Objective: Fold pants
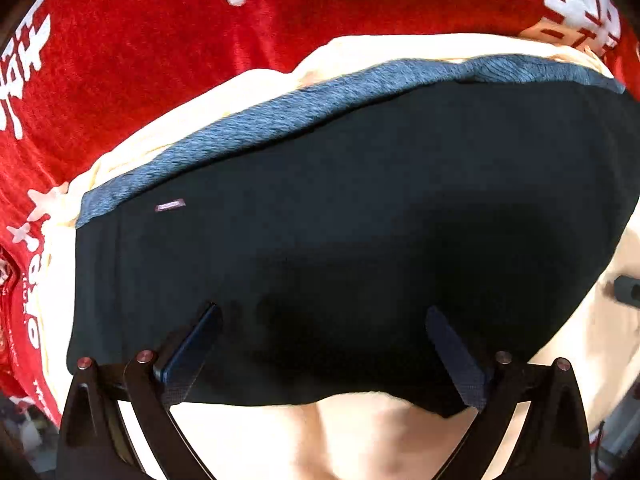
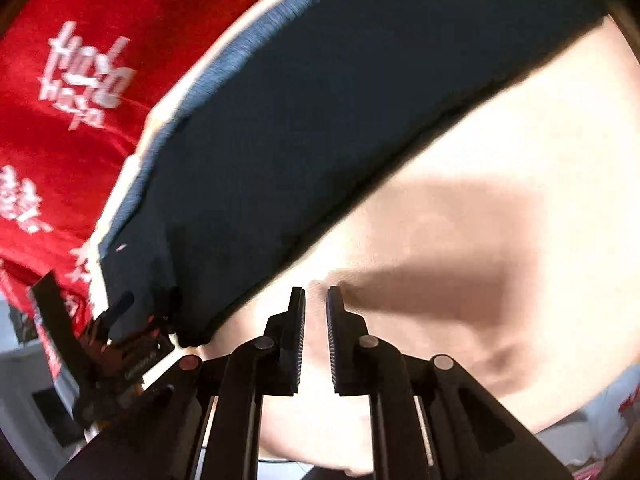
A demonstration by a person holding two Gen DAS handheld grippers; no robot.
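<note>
Dark navy pants [image 1: 360, 220] lie folded on a cream sheet [image 1: 360, 432]. Their blue ribbed waistband [image 1: 256, 124] runs along the far edge. My left gripper [image 1: 322, 312] hangs over the near part of the pants, its jaws wide open and nothing between its fingers [image 1: 200, 344]. In the right wrist view the pants [image 2: 320, 120] stretch across the upper left. My right gripper [image 2: 316, 292] hovers over the bare cream sheet [image 2: 480, 160] just beside their near edge. Its jaws are almost together, with a thin empty slit between them. The left gripper [image 2: 120, 320] shows at the pants' left corner.
A red blanket with white lettering [image 1: 160, 40] lies beyond the pants, and shows again at the upper left of the right wrist view as the red blanket [image 2: 60, 100]. The sheet's edge and a pale floor [image 2: 24, 380] show at the lower left. The right gripper's tip [image 1: 626, 290] shows at the right rim.
</note>
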